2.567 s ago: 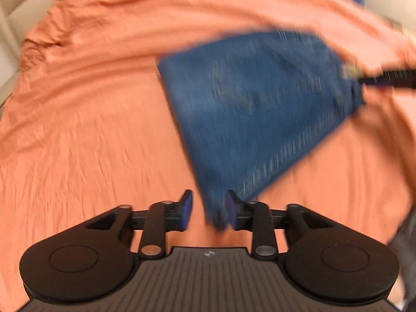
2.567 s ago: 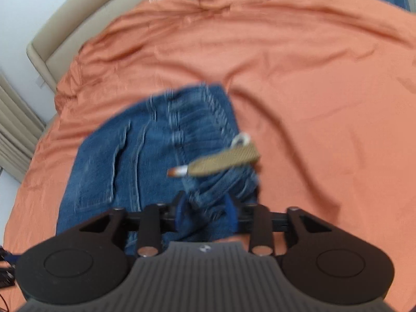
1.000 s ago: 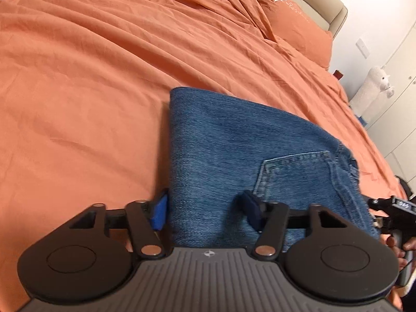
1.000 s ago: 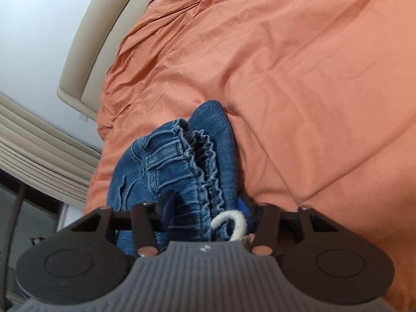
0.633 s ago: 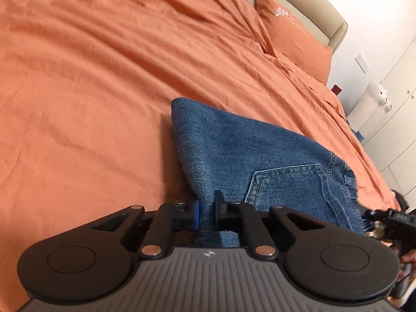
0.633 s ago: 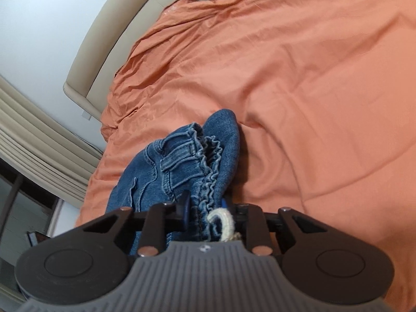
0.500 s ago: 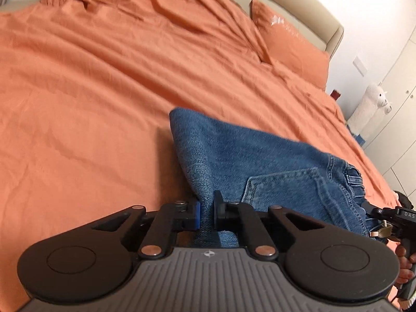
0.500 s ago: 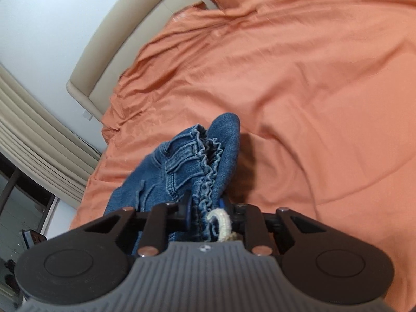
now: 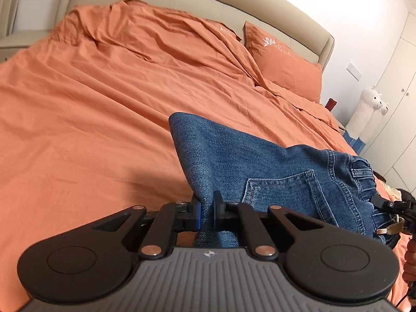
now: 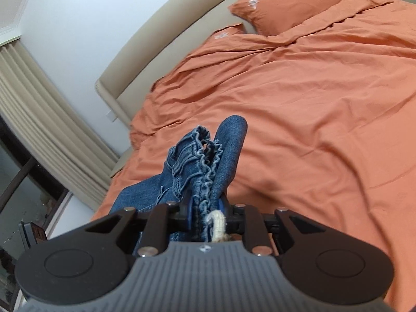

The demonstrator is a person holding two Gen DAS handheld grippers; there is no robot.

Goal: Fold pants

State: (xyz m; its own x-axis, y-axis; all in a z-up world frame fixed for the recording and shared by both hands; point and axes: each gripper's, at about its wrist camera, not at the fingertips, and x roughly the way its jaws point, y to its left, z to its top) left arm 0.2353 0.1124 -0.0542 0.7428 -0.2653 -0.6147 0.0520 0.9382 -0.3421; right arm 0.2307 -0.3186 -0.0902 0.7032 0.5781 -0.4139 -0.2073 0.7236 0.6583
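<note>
The folded blue denim pants (image 9: pixel 262 166) hang lifted above the orange bed, back pocket facing up. My left gripper (image 9: pixel 206 211) is shut on the folded edge of the pants at their near corner. My right gripper (image 10: pixel 205 212) is shut on the gathered elastic waistband of the pants (image 10: pixel 202 161), with a white drawstring (image 10: pixel 217 221) curling out between the fingers. The right gripper also shows at the right edge of the left wrist view (image 9: pixel 390 205), pinching the waistband.
The orange duvet (image 9: pixel 104 98) covers the bed all around. Orange pillows (image 9: pixel 283 57) lie against the beige headboard (image 10: pixel 161 39). A white plush llama (image 9: pixel 366 114) stands by the wardrobe at right. Beige curtains (image 10: pixel 39 109) and a window are at the left.
Both grippers closed from open onto the pants about a second ago and have since lifted them off the bed; the views have tilted up toward the headboard.
</note>
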